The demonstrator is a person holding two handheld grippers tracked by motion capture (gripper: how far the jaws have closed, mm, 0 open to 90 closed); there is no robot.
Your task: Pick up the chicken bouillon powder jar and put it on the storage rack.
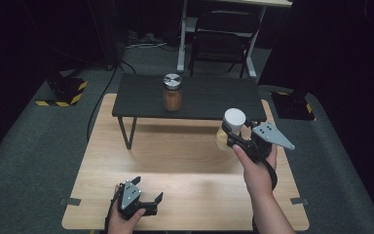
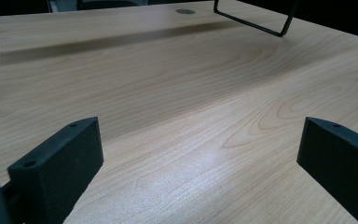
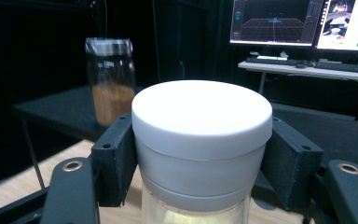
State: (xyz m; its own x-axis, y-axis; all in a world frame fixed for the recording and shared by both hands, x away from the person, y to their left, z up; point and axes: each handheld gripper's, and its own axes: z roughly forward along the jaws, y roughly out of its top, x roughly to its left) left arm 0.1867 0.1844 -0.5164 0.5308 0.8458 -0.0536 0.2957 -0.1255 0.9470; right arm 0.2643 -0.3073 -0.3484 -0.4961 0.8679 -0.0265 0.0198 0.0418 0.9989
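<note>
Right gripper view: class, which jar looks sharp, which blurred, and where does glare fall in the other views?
Right gripper view: the white-lidded jar is sharp, the metal-lidded jar behind blurred. Left gripper view: a pale sheen crosses the wooden table. High view: the same sheen lies mid-table.

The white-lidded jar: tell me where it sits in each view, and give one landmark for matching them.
High view: the white-lidded jar is right of centre, at the black shelf's front edge, clamped in the right gripper.
Left gripper view: not in this picture.
Right gripper view: the jar is at centre foreground, between the two black jaws.
Shared landmark: the brown-filled jar on the shelf, at upper left in the right gripper view.
</note>
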